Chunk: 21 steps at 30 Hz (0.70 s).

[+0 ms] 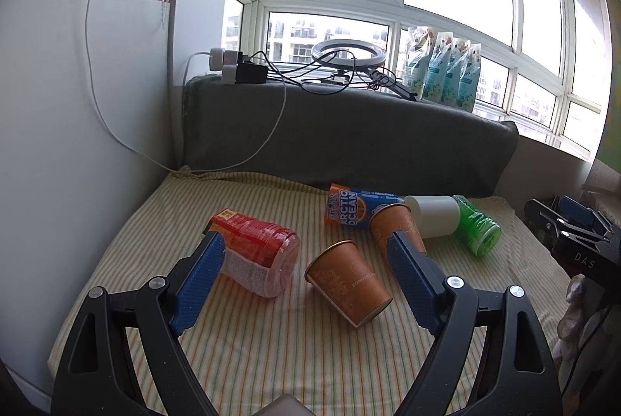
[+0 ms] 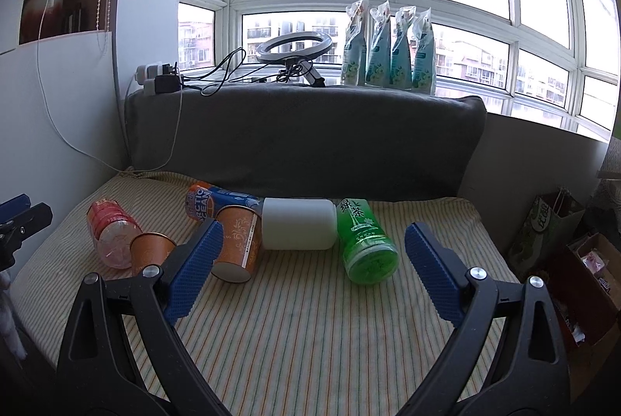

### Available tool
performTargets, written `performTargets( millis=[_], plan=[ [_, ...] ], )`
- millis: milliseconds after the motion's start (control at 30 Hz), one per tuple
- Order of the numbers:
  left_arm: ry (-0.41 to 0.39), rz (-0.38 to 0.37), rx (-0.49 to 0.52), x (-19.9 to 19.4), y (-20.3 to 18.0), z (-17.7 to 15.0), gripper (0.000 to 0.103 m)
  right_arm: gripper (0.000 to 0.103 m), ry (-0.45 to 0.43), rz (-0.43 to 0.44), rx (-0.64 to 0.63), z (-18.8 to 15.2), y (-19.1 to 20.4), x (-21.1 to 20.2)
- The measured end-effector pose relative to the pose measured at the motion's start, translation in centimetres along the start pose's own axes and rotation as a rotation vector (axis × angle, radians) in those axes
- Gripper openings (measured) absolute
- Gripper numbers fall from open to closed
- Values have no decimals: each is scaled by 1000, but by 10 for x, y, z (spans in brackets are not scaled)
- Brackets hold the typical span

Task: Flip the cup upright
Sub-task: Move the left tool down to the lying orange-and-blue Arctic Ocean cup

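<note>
Two orange paper cups lie on their sides on the striped cloth (image 1: 252, 354). The nearer cup (image 1: 349, 282) lies between my left gripper's fingers, mouth toward the far left. The second orange cup (image 1: 392, 225) lies behind the right finger; it also shows in the right wrist view (image 2: 236, 243). A white cup (image 2: 299, 223) lies on its side beside it. My left gripper (image 1: 306, 249) is open and empty, just short of the nearer cup. My right gripper (image 2: 314, 241) is open and empty, above the cloth in front of the white cup.
A red bottle (image 1: 258, 254), a blue-orange can (image 1: 349, 208) and a green bottle (image 2: 365, 243) lie on the cloth. A grey cushion (image 2: 306, 136) backs the cloth. A white wall (image 1: 77, 144) stands left. Bags and boxes (image 2: 574, 260) sit right.
</note>
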<state>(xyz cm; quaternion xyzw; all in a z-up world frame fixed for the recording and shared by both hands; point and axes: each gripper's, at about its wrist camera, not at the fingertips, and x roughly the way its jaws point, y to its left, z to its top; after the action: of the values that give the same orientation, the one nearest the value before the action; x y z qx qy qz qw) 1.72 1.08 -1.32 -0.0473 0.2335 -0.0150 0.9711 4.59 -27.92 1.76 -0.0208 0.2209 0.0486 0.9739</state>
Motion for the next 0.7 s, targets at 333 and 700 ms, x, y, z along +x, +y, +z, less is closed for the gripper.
performTargets(
  millis=[333,700],
  plan=[
    [194,-110,-78,39,6,12,85,97,71,73,-46,1,4,29],
    [434,-240,-405,110,2,50,85,96,77,86,-41,-5,-11,38]
  ],
)
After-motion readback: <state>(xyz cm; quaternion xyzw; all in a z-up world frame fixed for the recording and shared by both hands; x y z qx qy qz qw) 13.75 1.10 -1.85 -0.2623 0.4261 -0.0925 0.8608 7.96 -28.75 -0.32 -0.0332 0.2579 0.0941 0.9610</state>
